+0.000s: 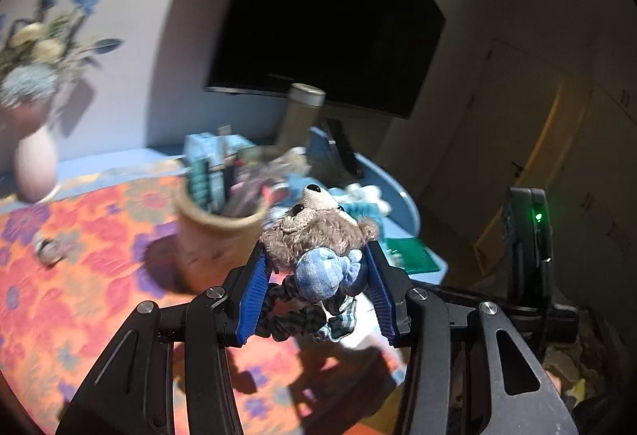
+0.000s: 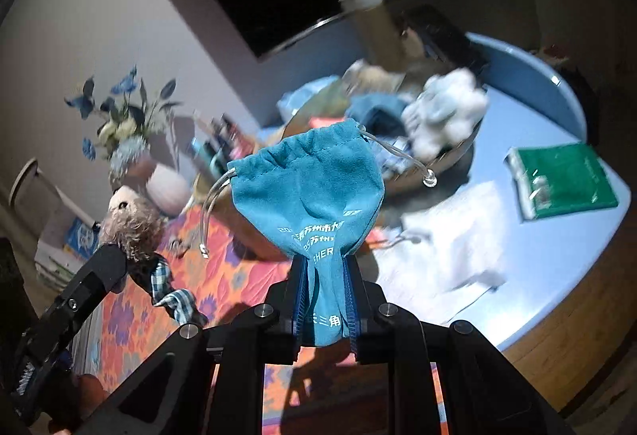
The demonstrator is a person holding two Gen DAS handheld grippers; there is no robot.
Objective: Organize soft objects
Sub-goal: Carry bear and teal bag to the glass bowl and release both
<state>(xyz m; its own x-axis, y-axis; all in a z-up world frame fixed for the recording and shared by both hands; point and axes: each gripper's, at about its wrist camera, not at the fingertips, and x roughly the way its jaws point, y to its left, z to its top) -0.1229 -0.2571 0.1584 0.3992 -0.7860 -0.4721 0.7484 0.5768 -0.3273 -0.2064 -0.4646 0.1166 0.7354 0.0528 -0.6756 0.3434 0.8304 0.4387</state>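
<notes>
Fuzzy teddy bear (image 1: 318, 232) and velvety teal drawstring pouch (image 2: 314, 192) are clamped.

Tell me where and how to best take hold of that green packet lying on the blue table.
The green packet lies flat on the blue table, so a straight-down pinch has little to bite. Probably come in low from the table's front edge and grip across its near short edge.
</notes>
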